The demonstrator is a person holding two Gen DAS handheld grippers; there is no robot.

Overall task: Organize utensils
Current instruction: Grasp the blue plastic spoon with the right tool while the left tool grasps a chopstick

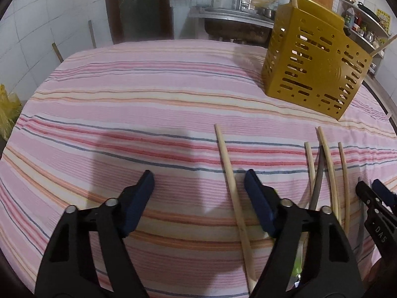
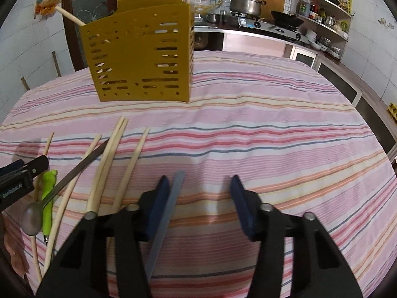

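Observation:
A gold perforated utensil holder [image 1: 312, 67] stands upright on the striped tablecloth, with two chopsticks sticking out of it; it also shows in the right wrist view [image 2: 141, 57]. Several wooden chopsticks [image 2: 106, 164] lie on the cloth, with a metal spoon [image 2: 62, 183], a green-handled tool [image 2: 48, 198] and a grey flat utensil [image 2: 166, 218]. My left gripper [image 1: 198, 181] is open and empty; one chopstick [image 1: 233, 196] lies between its fingers near the right pad. My right gripper [image 2: 199, 186] is open, with the grey utensil beside its left pad.
The table [image 2: 273, 136] has a pink striped cloth. Behind it are a sink [image 1: 235, 22], a stove with a pot [image 2: 248, 5] and shelves [image 2: 322, 17]. A yellow bag [image 1: 7, 114] lies off the table's left edge.

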